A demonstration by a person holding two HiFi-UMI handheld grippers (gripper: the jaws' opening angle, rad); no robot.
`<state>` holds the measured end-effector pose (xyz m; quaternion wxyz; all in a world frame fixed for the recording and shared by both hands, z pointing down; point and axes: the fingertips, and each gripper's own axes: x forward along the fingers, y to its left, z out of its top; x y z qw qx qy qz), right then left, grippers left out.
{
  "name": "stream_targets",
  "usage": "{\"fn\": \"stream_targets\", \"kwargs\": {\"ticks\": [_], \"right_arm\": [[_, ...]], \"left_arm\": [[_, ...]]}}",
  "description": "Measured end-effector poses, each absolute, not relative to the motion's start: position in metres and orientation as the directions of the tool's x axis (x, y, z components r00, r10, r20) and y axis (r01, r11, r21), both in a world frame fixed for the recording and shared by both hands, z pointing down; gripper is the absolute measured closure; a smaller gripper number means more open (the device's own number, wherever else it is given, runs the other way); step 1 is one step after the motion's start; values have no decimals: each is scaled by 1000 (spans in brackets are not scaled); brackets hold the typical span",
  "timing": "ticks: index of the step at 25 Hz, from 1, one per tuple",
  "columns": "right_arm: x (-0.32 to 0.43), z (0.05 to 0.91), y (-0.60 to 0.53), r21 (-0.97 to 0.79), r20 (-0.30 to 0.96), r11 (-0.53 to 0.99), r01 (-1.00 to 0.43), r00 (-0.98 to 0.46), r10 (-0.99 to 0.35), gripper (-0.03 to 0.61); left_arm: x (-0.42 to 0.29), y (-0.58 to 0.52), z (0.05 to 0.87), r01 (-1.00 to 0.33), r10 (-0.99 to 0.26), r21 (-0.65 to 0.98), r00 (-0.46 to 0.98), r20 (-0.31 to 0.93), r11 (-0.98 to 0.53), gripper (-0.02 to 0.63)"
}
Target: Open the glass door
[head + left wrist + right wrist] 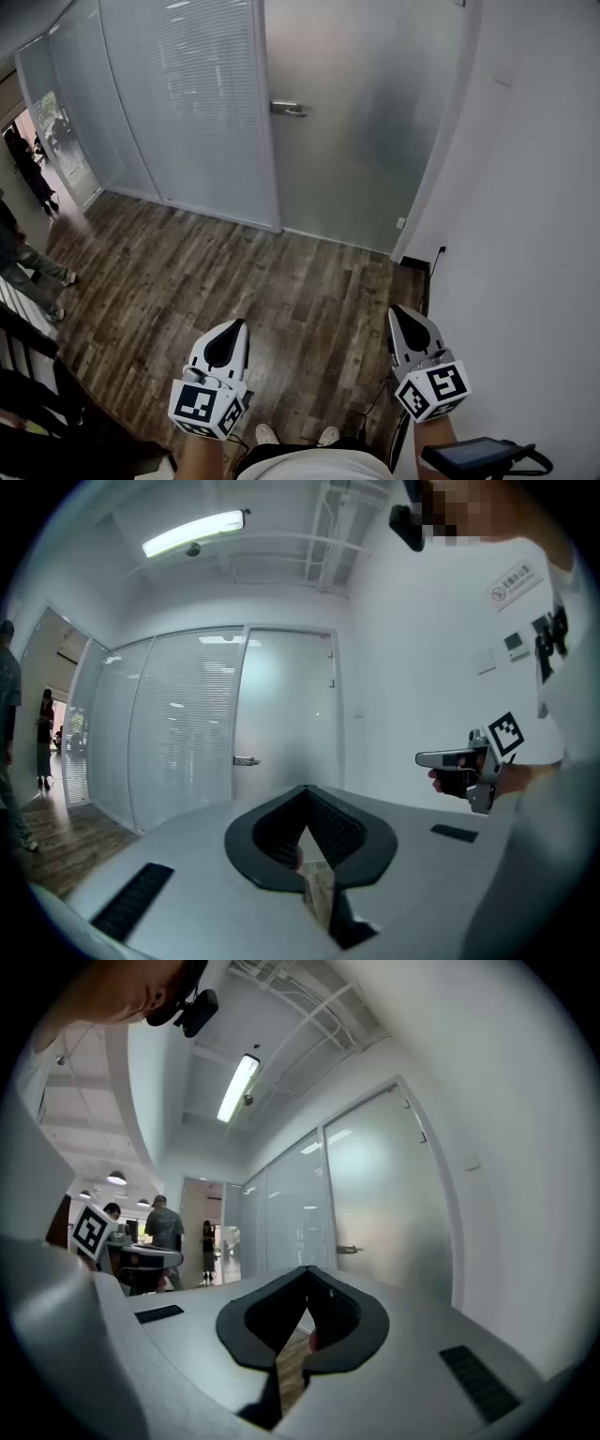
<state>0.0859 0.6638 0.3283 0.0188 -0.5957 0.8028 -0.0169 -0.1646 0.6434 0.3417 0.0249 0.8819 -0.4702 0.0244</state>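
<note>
The frosted glass door stands closed ahead, across the wooden floor, with a metal lever handle on its left edge. The handle also shows small in the left gripper view and the right gripper view. Both grippers are held level, well short of the door. My left gripper is shut with nothing between its jaws. My right gripper is shut and empty too. Each gripper shows in the other's view: the right gripper, the left gripper.
A glass partition with blinds runs left of the door. A white wall closes the right side, with a socket and cable low down. People stand at the far left. A dark railing is at the lower left.
</note>
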Motion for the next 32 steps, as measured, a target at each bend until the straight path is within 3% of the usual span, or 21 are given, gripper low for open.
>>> {"fn": "stream_targets", "kwargs": {"ticks": [11,22,32], "right_arm": [[96,342,656,-57,-11,358,-932,-358,-934,577],[113,337,582,-43,-14,304,-952,-303,-953,577],[66,326,470,-8,-4,272,-962,-272,-962,577]], "left_arm": [[-161,652,354,-868,-865,32,497,70,-496,614],[-144,560,353,-837,-836,37,548,42,-546,614],[-191,445,345,-828,-828,16,561,28,-561,614]]}}
